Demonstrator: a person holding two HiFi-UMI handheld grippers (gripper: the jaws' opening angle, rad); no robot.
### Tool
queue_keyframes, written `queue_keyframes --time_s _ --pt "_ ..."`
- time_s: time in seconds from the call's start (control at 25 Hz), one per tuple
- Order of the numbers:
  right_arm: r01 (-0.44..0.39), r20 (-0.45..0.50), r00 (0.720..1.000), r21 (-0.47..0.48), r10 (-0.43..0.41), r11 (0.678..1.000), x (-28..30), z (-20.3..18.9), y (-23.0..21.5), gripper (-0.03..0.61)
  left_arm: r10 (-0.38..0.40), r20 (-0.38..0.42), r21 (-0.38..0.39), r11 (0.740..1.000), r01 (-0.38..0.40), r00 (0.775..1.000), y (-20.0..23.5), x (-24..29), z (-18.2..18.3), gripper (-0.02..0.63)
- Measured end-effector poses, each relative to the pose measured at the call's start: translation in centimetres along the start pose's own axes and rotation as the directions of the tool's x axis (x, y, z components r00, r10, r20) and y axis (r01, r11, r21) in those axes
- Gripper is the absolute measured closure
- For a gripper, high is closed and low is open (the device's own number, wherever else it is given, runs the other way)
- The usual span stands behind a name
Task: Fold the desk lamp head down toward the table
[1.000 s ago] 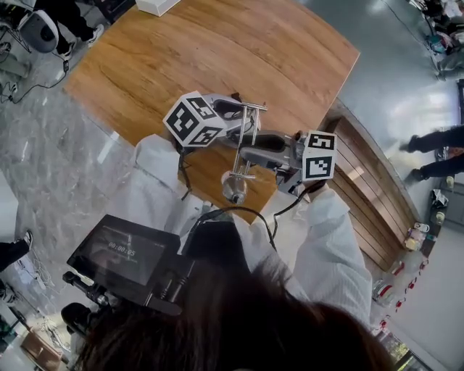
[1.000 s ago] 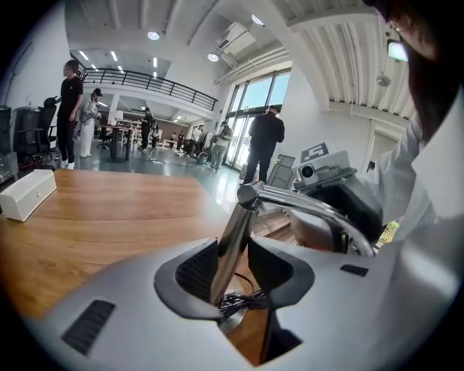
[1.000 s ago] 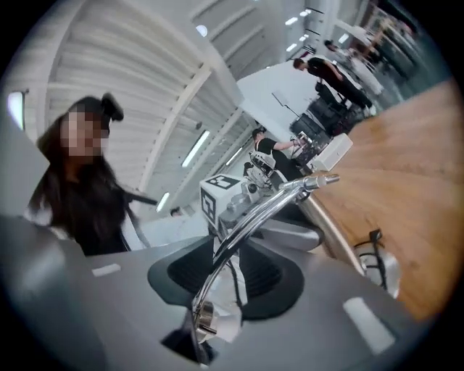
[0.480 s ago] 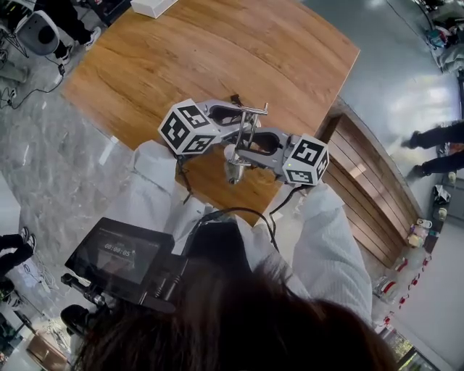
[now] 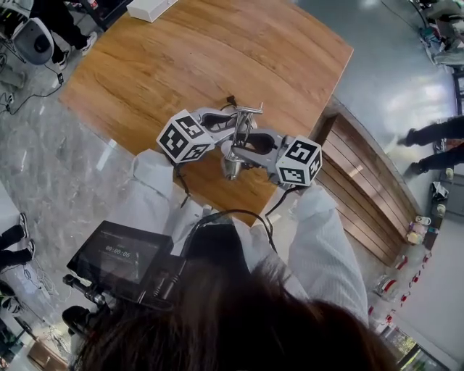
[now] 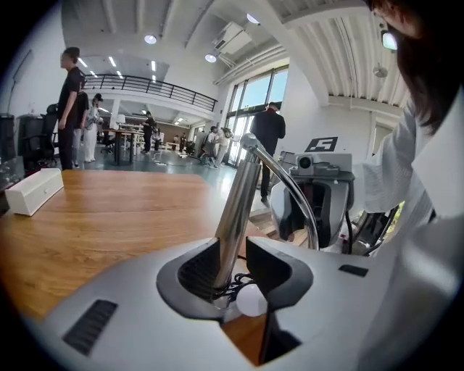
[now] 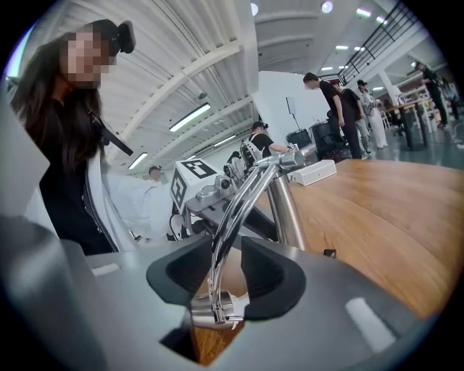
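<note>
A chrome desk lamp [image 5: 241,124] stands near the front edge of the wooden table [image 5: 181,58]. My left gripper [image 5: 235,122] comes in from the left. Its jaws are closing on the upright lamp post [image 6: 239,196], which fills the gap at their tips. My right gripper [image 5: 243,144] reaches in from the right. Its jaws are opening around the thin curved arm [image 7: 235,210], with a gap beside the arm. The lamp head [image 7: 214,313] with its white bulb [image 6: 251,301] hangs low, just under both grippers and close above the wood.
A white box [image 5: 148,7] lies at the table's far corner. A slatted wooden bench [image 5: 362,188] runs along the table's right side. Several people stand around the hall. A dark screen device [image 5: 123,253] hangs at the person's chest.
Both grippers have sunk a little. The right gripper rolled, so its marker cube now faces differently. The lamp head swung in toward the post and lower over the table.
</note>
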State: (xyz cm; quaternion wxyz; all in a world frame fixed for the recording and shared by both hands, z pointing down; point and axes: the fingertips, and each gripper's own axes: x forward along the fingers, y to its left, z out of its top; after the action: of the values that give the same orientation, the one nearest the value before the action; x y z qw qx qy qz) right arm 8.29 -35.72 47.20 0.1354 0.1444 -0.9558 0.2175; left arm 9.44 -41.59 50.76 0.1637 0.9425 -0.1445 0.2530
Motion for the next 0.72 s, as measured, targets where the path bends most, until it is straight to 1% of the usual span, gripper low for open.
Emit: queue_keyframes --time_s 0.08,0.12,0.2,0.28,0.36,0.4,0.48,0.56,0.6,0.68,0.72 --pt "0.048 0.014 0.999 -0.008 -0.048 0.999 -0.5 -0.1 -0.2 0.472 0.050 0.035 -0.056 0.997 -0.048 0.998 0.8 -0.6 -0.6 0.499" --pt "0.068 0.037 0.997 0.007 -0.069 0.998 -0.9 -0.1 -0.4 0.472 0.075 0.066 -0.098 0.993 -0.069 0.995 1.1 -1.1 -0.7 0.499" --pt "0.109 0.106 0.988 0.072 -0.116 0.991 -2.0 0.1 -0.5 0.471 0.131 0.121 -0.167 0.980 -0.110 0.984 1.5 -2.4 -0.5 0.499" --pt "0.169 0.172 0.967 0.121 -0.188 0.978 -2.9 0.4 -0.3 0.472 0.193 0.152 -0.189 0.968 -0.164 0.969 1.5 -3.7 -0.2 0.499" --pt "0.242 0.230 0.935 0.146 -0.271 0.959 -3.7 1.0 0.0 0.473 0.254 0.185 -0.186 0.958 -0.219 0.949 1.0 -4.9 0.5 0.499" --pt "0.278 0.258 0.915 0.156 -0.311 0.948 -4.1 1.4 0.2 0.477 0.280 0.207 -0.190 0.951 -0.242 0.937 0.6 -5.5 1.1 0.499" --pt "0.325 0.312 0.879 0.160 -0.360 0.932 -4.9 2.6 1.1 0.516 0.328 0.262 -0.207 0.938 -0.279 0.908 -0.7 -6.8 2.7 0.507" --pt "0.332 0.354 0.865 0.126 -0.355 0.935 -5.2 4.4 2.8 0.572 0.378 0.316 -0.218 0.921 -0.321 0.870 -2.2 -8.4 4.6 0.561" --pt "0.343 0.366 0.860 0.101 -0.355 0.934 -5.3 5.3 3.7 0.575 0.404 0.337 -0.223 0.912 -0.344 0.850 -3.0 -9.3 5.5 0.599" --pt "0.393 0.385 0.838 0.065 -0.386 0.917 -5.7 6.8 5.0 0.577 0.440 0.371 -0.227 0.897 -0.379 0.818 -4.6 -10.8 6.8 0.611" --pt "0.420 0.401 0.821 0.060 -0.407 0.905 -6.0 7.5 5.5 0.577 0.449 0.383 -0.219 0.893 -0.393 0.807 -5.3 -11.4 7.2 0.611"
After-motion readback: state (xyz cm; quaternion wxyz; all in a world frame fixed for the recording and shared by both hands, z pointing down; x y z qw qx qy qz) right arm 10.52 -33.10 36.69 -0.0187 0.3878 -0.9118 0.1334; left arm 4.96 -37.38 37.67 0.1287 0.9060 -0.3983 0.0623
